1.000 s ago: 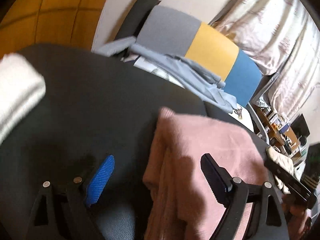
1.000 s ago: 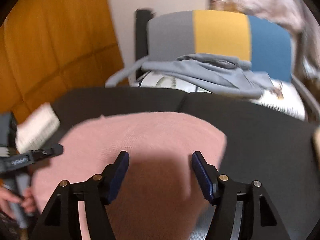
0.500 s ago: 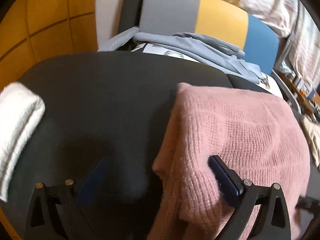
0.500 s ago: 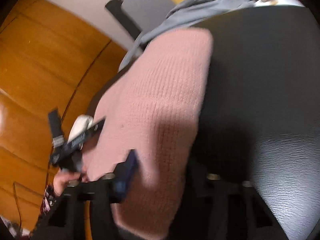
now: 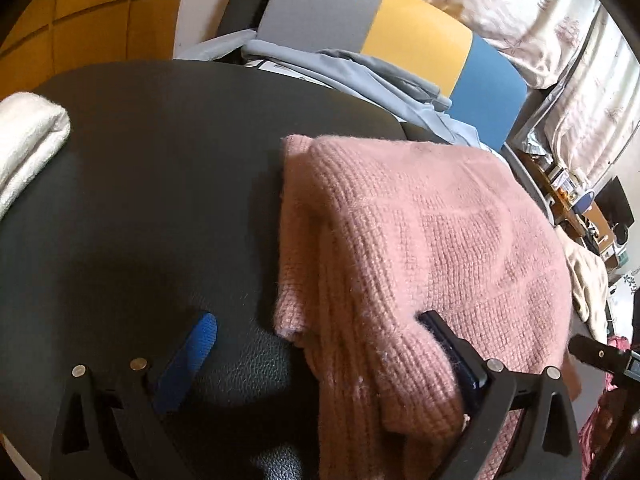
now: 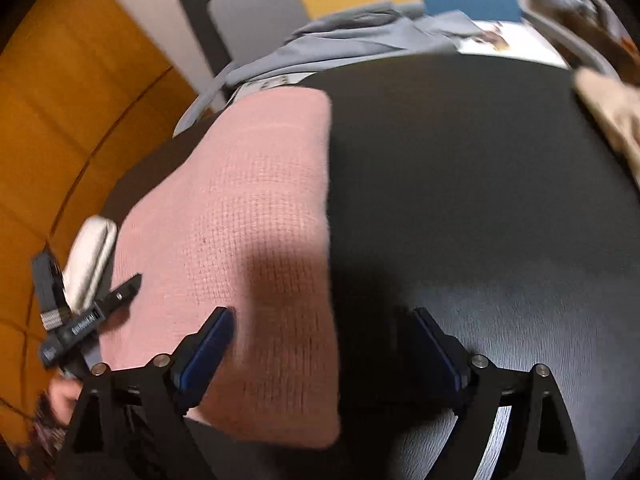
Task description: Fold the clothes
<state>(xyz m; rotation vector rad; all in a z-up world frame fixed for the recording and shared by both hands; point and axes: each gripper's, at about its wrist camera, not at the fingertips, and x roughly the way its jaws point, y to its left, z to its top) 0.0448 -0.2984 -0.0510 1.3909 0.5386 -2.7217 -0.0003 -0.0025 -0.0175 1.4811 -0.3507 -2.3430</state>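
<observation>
Sweater (image 5: 424, 240): pink, chunky knit, fuzzy; already folded into a rough rectangle, layered edges showing on its left side, near corner slumped and uneven.
Position: lying on the black tabletop (image 5: 152, 184), toward its right half; white folded towel (image 5: 28, 136) well apart at far left, beige cloth (image 6: 612, 116) at far right edge.
Handling, judged: soft, limp, light to moderate in weight; thick layers likely to slide over each other and spring open; not slippery, not fragile.
Hold point, judged: stacked layers at the near left corner, pinched through full thickness; opposite near edge for the other claw.
Left claw (image 5: 316, 344): fingers wide apart, straddling the near left corner; right finger buried under a knit fold, nothing clamped.
Right claw (image 6: 324, 340): fingers wide apart, over the sweater's right edge; view blurred, nothing held.
</observation>
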